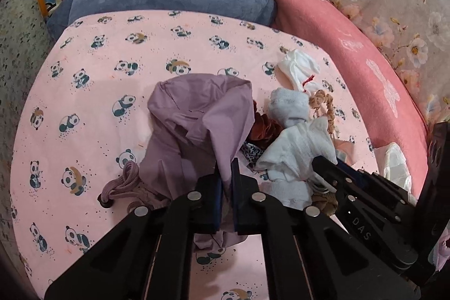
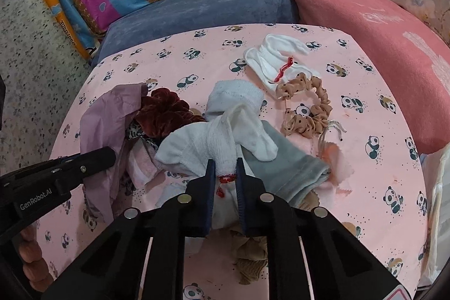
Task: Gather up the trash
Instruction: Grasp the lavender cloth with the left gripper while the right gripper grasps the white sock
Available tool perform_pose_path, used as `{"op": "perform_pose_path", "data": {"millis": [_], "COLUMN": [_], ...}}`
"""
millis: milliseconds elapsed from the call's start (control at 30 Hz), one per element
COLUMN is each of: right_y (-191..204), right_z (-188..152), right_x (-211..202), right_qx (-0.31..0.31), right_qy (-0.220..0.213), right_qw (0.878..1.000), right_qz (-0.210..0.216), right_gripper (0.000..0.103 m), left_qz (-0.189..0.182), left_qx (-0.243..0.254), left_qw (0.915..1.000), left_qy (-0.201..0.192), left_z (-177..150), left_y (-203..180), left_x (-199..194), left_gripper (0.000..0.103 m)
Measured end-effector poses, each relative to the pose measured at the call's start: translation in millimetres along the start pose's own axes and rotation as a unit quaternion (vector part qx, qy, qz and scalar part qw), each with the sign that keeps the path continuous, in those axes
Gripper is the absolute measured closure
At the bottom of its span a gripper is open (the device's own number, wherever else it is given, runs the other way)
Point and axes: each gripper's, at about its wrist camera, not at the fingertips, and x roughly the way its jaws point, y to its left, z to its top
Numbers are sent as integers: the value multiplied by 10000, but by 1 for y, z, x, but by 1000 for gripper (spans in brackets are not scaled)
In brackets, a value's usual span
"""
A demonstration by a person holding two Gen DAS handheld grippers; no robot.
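Two hand-held grippers pinching clothing items from a heap on a panda-print pink sheet.

Left wrist view: the left gripper (image 1: pixel 226 173) is clenched on a fold of the lilac garment (image 1: pixel 197 125) at centre; the right gripper (image 1: pixel 323 165) enters from 4 o'clock onto the white sock (image 1: pixel 298 148); a dark red scrunchie (image 1: pixel 263 128) lies between garment and sock. Right wrist view: the right gripper (image 2: pixel 225 167) grasps the white sock (image 2: pixel 213 142) at its red-stitched cuff; the left gripper (image 2: pixel 109 155) reaches in from 9 o'clock; a tan dotted scrunchie (image 2: pixel 312 108) lies at 2 o'clock, apart, on the panda sheet (image 2: pixel 365 187).
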Motion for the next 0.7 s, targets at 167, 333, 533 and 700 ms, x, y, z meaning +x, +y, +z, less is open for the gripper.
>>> {"op": "perform_pose_path", "data": {"millis": [167,333,533,700], "right_y": [5,0,-23,-53], "right_z": [5,15,22,23], "right_x": [-29,-73,-135,-178], "right_qx": [-39,43,285,480], "right_qy": [-359,-797,-1389,-1792], "right_qw": [9993,9968,9899,9823], "right_qz": [61,91,-11,-277], "right_gripper": [93,93,93,93], "left_qz": [-55,-128,-413,-831], "left_qx": [176,470,888,1261], "left_qw": [9994,9967,9907,9832], "left_qy": [-290,-644,-944,-1030], "left_z": [10,22,33,37], "left_y": [-17,-44,-90,-140], "left_x": [-26,-55,-79,-87], "left_gripper": [99,99,99,99]}}
